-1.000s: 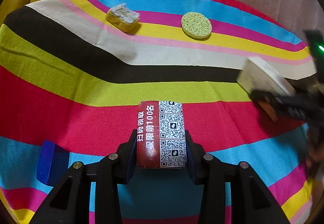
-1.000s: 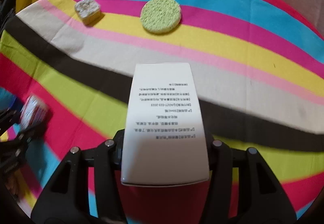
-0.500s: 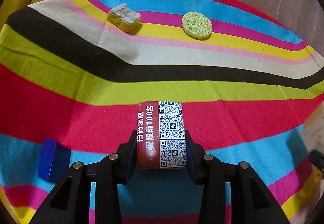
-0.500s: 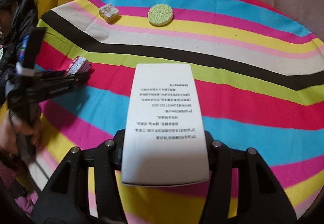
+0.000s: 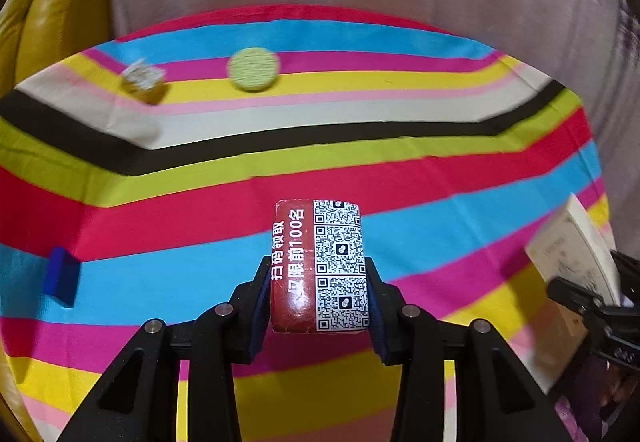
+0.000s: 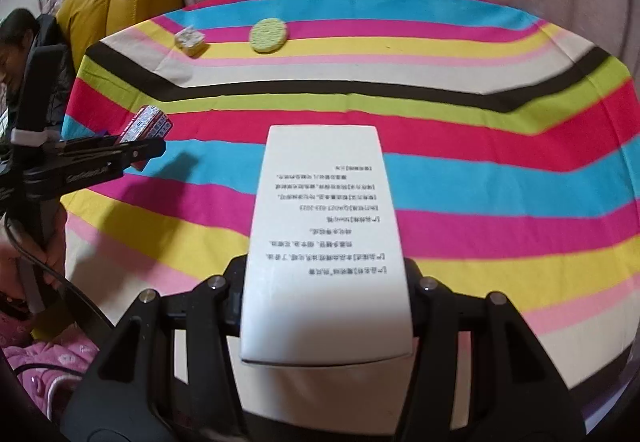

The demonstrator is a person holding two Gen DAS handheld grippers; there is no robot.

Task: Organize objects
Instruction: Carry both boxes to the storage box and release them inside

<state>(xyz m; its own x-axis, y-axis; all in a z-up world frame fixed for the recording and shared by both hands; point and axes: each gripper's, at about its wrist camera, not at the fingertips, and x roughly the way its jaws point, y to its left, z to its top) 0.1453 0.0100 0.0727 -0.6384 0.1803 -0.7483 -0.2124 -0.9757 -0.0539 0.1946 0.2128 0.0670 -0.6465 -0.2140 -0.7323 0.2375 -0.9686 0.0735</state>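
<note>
Pulled back from the striped cloth (image 5: 400, 170) since the earlier frames, both grippers; more of it in view, sponges smaller and farther ahead.

Left wrist view: left gripper (image 5: 318, 302) clamped on red QR-code box (image 5: 318, 266), pads tight on both long sides, long axis straight ahead along the fingers, off the cloth. Green round sponge (image 5: 253, 69) far ahead and slightly left, crumbly yellow sponge (image 5: 143, 81) farther left, both blurred. Blue block (image 5: 61, 277) well off to the left, level with the fingertips. White box (image 5: 572, 254) at far right edge in the other tool.

Right wrist view: right gripper (image 6: 326, 282) closed on white box (image 6: 326, 234), long axis forward too, held above the cloth. Green round sponge (image 6: 268, 35) far ahead, slightly left; crumbly yellow sponge (image 6: 189, 39) beside it, apart. Left gripper (image 6: 140, 152) off to the left, carrying the red box, held by a hand (image 6: 48, 238).

Both loads aligned with the far sponges; left tool likely nearer them and nearer the blue block. No drop spot evident.
</note>
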